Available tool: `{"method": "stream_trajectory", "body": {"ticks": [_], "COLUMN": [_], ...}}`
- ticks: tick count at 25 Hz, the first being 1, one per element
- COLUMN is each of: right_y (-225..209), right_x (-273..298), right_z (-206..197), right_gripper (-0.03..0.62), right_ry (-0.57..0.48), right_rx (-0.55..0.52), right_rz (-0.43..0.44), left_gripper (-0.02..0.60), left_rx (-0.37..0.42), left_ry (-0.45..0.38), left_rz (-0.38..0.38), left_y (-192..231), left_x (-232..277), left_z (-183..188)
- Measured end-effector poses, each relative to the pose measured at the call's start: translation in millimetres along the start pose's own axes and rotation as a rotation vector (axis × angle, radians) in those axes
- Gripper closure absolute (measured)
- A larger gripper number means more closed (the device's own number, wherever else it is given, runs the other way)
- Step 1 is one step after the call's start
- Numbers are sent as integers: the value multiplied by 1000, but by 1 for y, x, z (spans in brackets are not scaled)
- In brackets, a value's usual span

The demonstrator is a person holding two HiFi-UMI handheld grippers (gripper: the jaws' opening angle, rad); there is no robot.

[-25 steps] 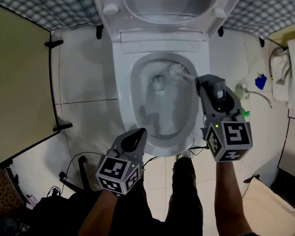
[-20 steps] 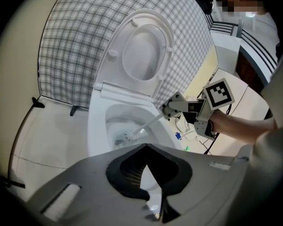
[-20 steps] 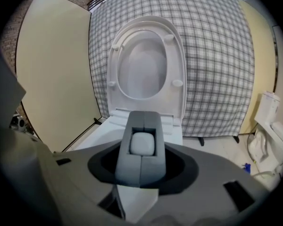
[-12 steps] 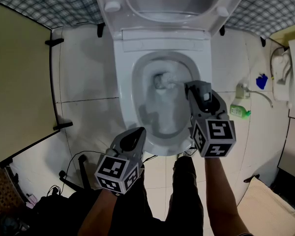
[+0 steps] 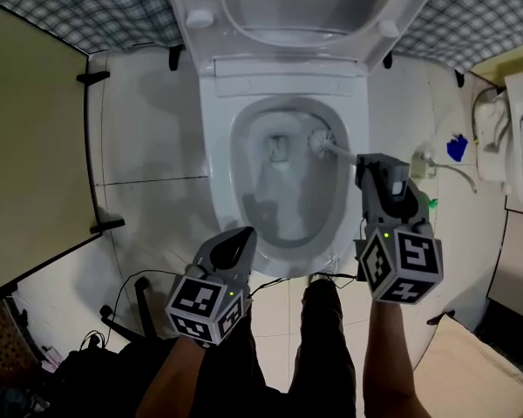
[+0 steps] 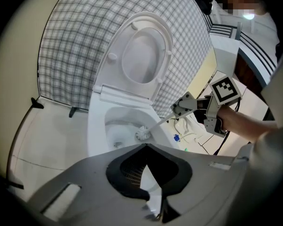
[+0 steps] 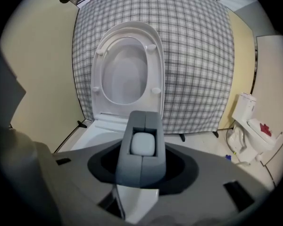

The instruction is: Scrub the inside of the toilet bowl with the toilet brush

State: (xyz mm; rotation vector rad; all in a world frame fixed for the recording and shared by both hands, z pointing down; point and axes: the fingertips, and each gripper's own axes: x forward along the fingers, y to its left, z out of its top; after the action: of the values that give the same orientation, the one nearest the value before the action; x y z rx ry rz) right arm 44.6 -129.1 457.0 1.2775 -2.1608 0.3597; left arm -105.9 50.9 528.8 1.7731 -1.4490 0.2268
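One round white bristle head on a slim shaft: my toilet brush (image 5: 320,141) sits against the right inner wall of the toilet bowl (image 5: 220,177). My right gripper (image 5: 379,168) clamps its grey handle; the left gripper (image 5: 241,239) is closed on nothing.

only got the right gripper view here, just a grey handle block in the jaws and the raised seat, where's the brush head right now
Observer: The brush head is inside the bowl, against the inner wall on its right side, toward the hinge end.
Operator: ok and where's my gripper relative to the rim
Observer: The right gripper is outside the bowl, just past the right rim. It is shut on the toilet brush, whose white shaft slants across the rim down to the head.
Operator: left one in the way
Observer: No. The left gripper hangs at the bowl's front rim, jaws together on nothing, well apart from the brush.
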Motion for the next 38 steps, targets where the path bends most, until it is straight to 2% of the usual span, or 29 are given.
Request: {"method": "stream_trajectory", "body": {"ticks": [3, 9, 13, 18, 23, 27, 31, 35, 38], "right_y": [6, 47, 51, 21, 1, 10, 29, 49, 52], "right_x": [5, 42, 40, 6, -30, -31, -9, 19, 18], "right_z": [-13, -47, -47, -36, -20, -30, -44, -68, -80], "right_gripper": [396, 395, 395, 395, 395, 396, 395, 395, 395], "right_ry": [10, 63, 60, 68, 70, 90, 98, 147, 173], "right_rx": [13, -7, -20, 23, -22, -38, -20, -42, -64], "right_rz": [22, 128, 123, 76, 23, 34, 71, 118, 126], "left_gripper": [572, 572, 572, 572, 572, 572, 572, 572, 572], "left_rx": [-2, -3, -2, -2, 4, 1, 1, 0, -3], "left_ry": [4, 11, 10, 14, 9, 4, 6, 9, 5], "left_rz": [3, 9, 10, -7, -26, -33, -22, -13, -14], "left_y": [3, 5, 5, -1, -12, -18, -14, -11, -13], "left_x": [-1, -4, -4, -1, 5, 5, 1, -2, -5], "left_z": [-3, -6, -8, -9, -4, -4, -6, -12, -14]}}
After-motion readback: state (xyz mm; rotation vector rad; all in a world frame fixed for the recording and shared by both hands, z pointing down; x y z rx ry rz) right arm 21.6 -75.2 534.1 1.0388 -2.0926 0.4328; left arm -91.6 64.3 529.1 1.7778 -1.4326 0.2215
